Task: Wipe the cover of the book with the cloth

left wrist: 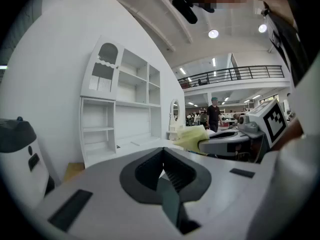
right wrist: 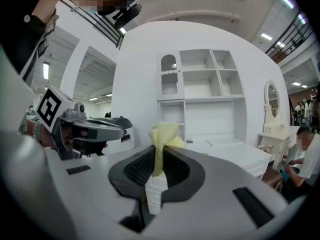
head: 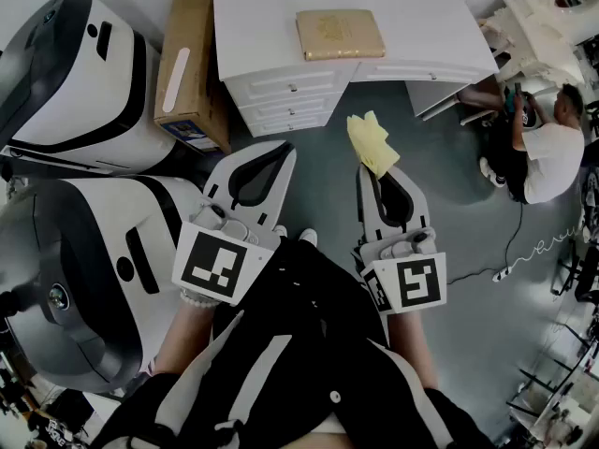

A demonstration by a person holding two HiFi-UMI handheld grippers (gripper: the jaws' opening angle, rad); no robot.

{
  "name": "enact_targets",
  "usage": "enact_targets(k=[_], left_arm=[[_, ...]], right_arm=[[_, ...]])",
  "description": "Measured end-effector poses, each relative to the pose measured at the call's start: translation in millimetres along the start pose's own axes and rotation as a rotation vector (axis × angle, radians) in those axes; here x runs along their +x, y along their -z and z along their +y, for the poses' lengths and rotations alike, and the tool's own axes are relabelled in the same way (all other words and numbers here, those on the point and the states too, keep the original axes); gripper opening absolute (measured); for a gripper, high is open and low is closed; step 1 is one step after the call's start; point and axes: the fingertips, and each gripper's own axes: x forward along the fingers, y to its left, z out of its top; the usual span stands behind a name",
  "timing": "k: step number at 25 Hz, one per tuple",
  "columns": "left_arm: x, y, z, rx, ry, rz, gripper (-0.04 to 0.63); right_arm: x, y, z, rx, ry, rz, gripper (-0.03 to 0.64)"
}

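Book point(head: 340, 33) is lying flat on the white table point(head: 262, 26), near the front edge and above the drawers, well apart from both grippers. Nothing is touching its tan cover, so the wipe itself has not begun; this looks like the approach step. Right gripper point(head: 371, 170) has its jaws clamped on a yellow cloth point(head: 372, 142), which bunches up and sticks out past the tips toward the table. Left gripper point(head: 284, 150) hangs alongside it, jaws fully together and holding nothing.

By my read, the next move calls for carrying the cloth forward and up over the table edge, then lowering it so the loose end lies flat on the cover before any sweep. The free gripper may need to steady the book so it does not slide.

Now the views. Only the head view shows the book and where it sits; I cannot find it in either gripper view. The right gripper view settles the grip: cloth point(right wrist: 163, 139) pinched right at the jaw tips of the right gripper point(right wrist: 159, 154), shelving behind. The left gripper view shows the left gripper point(left wrist: 162, 153) with its tips meeting on nothing, and the cloth point(left wrist: 192, 136) off to one side.
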Motion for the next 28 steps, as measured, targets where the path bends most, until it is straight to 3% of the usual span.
enact_targets(k=[28], left_arm=[[18, -18, -39, 0.006, -0.019, -0.019, 0.000]], right_arm=[[-33, -3, -38, 0.029, -0.002, -0.034, 0.036]])
